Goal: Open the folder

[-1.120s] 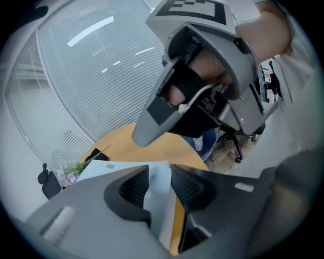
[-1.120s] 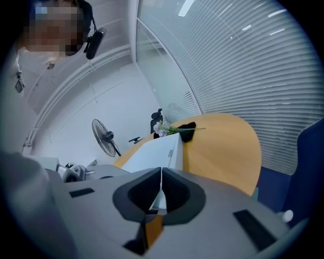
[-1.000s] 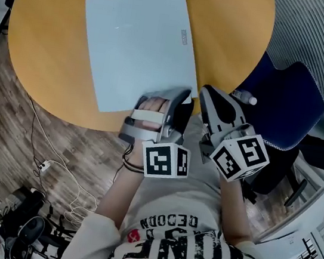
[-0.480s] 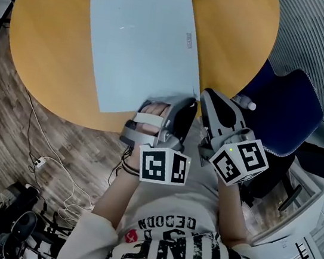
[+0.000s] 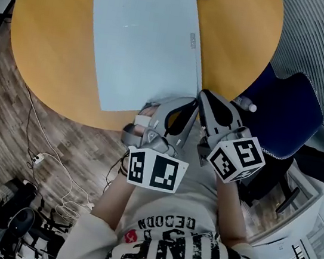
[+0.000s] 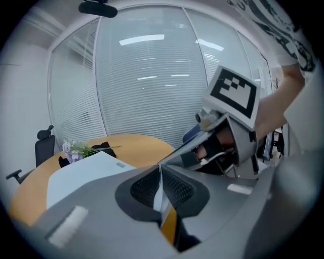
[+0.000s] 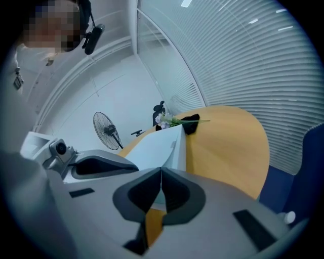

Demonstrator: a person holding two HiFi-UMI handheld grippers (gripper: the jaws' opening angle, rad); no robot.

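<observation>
Two grippers meet at the near right corner of the folder (image 5: 144,45), which lies flat on the round wooden table (image 5: 49,36) just ahead of the person. We note the change first. The left gripper (image 6: 160,171) has just been closing, and its textured pads (image 6: 144,187) now pinch a thin pale sheet that stands edge-on between them. We judge this sheet to be the front cover at that corner. The right gripper (image 7: 161,174) has its jaws drawn together at the same corner, with a pale strip showing in the gap behind the pad tips. We read this as a pinch on the folder, though its view does not settle which layer is caught. For the task, we take the grasp as made, so the next step is to lift the cover while the right gripper holds the rest down. Compared with the head view a second earlier, the left gripper then lay flatter along the near edge with its jaws spread. It is now rolled over and raised, with its marker cube (image 5: 153,170) tipped toward the camera. The right gripper keeps its place. From above, the folder still reads as closed, with no gap visible under the cover.
</observation>
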